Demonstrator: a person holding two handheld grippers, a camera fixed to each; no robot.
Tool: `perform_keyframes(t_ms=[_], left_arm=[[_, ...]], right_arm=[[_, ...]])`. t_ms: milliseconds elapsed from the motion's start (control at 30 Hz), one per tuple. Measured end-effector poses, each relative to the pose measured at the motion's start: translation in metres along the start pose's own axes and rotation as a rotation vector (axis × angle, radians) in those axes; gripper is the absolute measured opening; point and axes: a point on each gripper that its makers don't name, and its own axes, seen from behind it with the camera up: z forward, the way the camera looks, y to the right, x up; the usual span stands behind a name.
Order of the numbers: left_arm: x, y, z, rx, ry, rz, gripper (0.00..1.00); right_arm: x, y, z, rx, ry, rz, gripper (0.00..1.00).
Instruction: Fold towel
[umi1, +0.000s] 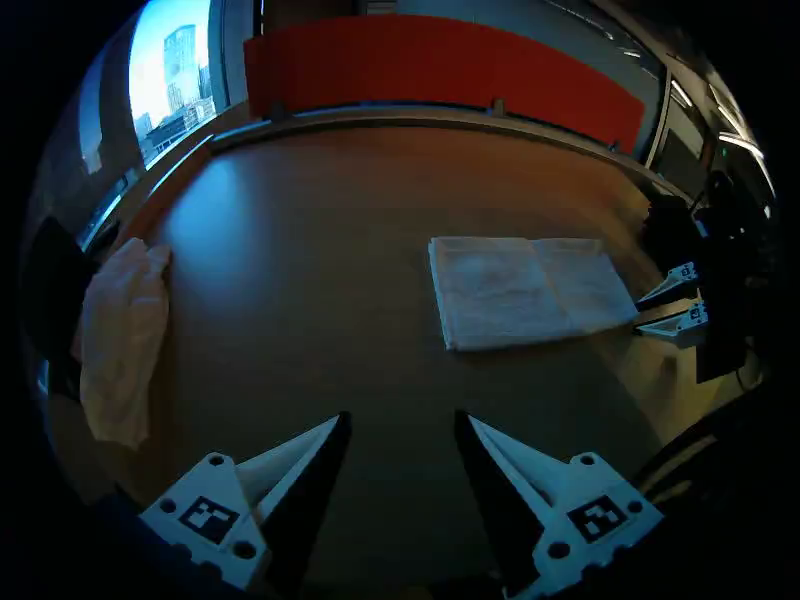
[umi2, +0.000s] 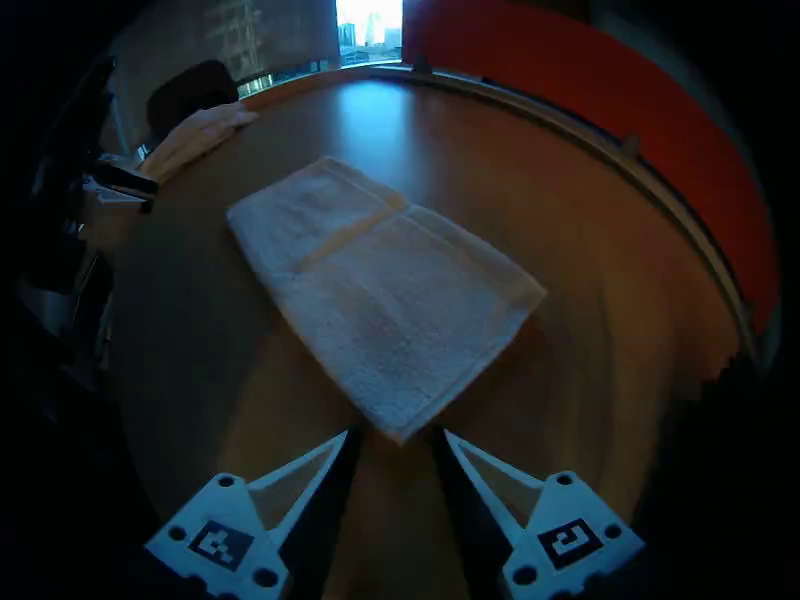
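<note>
One fold seems done: the towel (umi2: 385, 300) lies flat and doubled on the table (umi1: 300, 300), its near corner at the tips of the open right gripper (umi2: 393, 435), left gripper (umi1: 400, 440) open and empty well apart; further folding likely remains.

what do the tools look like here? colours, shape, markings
Both alike: left tool and right tool each have two pale wedge-shaped fingers tapering to points, dark on the inner faces. Each finger base carries a square black-and-white tag with round holes around it.
</note>
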Motion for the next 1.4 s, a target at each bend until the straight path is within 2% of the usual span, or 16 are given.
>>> perform_keyframes(t_ms=[233, 500, 667, 867, 1400], left_arm=[[-0.003, 0.001, -0.003, 0.0, -0.001, 0.003, 0.75], [-0.005, 0.0, -0.005, 0.002, -0.001, -0.001, 0.75], [-0.001, 0.0, -0.006, 0.001, 0.007, 0.0, 0.75], [0.003, 0.0, -0.007, 0.001, 0.016, 0.001, 0.75], [0.016, 0.003, -0.013, -0.005, 0.045, 0.003, 0.75]], right_arm=[[0.0, 0.001, 0.0, 0.003, 0.006, 0.0, 0.25], [0.006, 0.002, -0.001, 0.003, 0.031, -0.015, 0.05], [0.017, 0.005, -0.007, -0.014, 0.055, -0.023, 0.03], [0.037, 0.012, -0.022, -0.039, 0.091, -0.031, 0.03], [0.071, 0.032, -0.065, -0.11, 0.121, -0.124, 0.03]])
